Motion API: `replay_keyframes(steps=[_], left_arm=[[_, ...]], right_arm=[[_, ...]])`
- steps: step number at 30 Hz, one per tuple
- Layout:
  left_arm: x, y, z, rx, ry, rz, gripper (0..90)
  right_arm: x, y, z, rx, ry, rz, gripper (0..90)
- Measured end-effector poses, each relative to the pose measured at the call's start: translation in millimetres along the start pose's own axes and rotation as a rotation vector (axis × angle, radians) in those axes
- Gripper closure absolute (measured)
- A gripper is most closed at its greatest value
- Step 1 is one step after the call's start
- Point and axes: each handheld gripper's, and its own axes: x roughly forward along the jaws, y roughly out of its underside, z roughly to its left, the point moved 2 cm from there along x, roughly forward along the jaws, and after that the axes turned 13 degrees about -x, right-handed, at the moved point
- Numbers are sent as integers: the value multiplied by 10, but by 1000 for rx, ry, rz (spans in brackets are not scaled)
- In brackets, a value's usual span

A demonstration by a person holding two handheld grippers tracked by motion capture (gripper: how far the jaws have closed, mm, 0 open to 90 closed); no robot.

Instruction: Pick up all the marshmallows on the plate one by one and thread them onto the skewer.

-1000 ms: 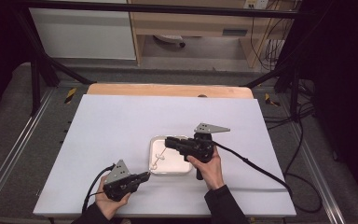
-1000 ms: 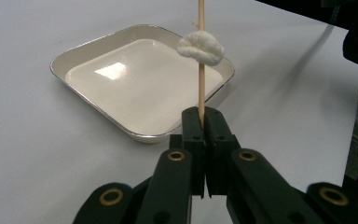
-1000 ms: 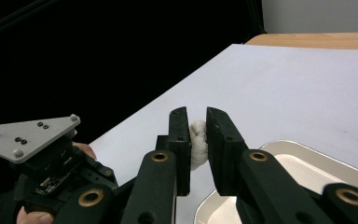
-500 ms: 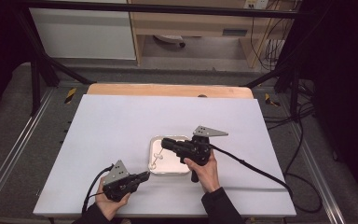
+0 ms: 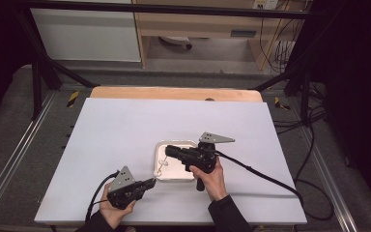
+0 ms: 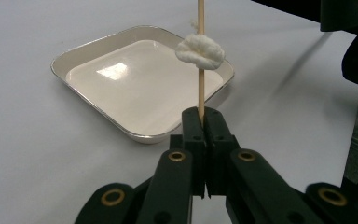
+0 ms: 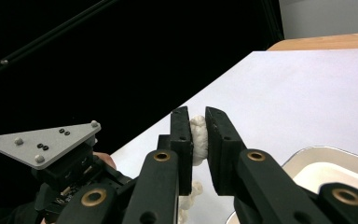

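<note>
Your left claw (image 6: 204,122) pinched the skewer (image 6: 200,70); your right claw (image 7: 198,135) squeezed what looked like a marshmallow (image 7: 199,140)—best slid straight, gently.

Tray (image 5: 174,175) on table (image 5: 125,125), near person's edge, btwn both grippers. Left gripper (image 5: 149,182) just left of tray's near-left corner; skewer (image 6: 200,56) stands up from btwn its fingers (image 6: 193,135), puffed piece (image 6: 200,51) threaded on it above fingertips, tray beyond. Right gripper (image 5: 168,152) over tray from the right; another puffed piece (image 7: 198,140) sits btwn its fingers (image 7: 182,140), more pieces below. Left gripper lies beyond & below right's fingertips.
</note>
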Motion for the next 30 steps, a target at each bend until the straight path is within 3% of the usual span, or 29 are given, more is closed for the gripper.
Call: replay_keyframes(steps=[14, 30], left_arm=[[7, 3, -8, -11, 10, 1, 890], [26, 9, -13, -13, 7, 14, 890]], right_arm=[[-7, 91, 24, 30, -16, -51, 825], [13, 146, 55, 0, -6, -52, 824]])
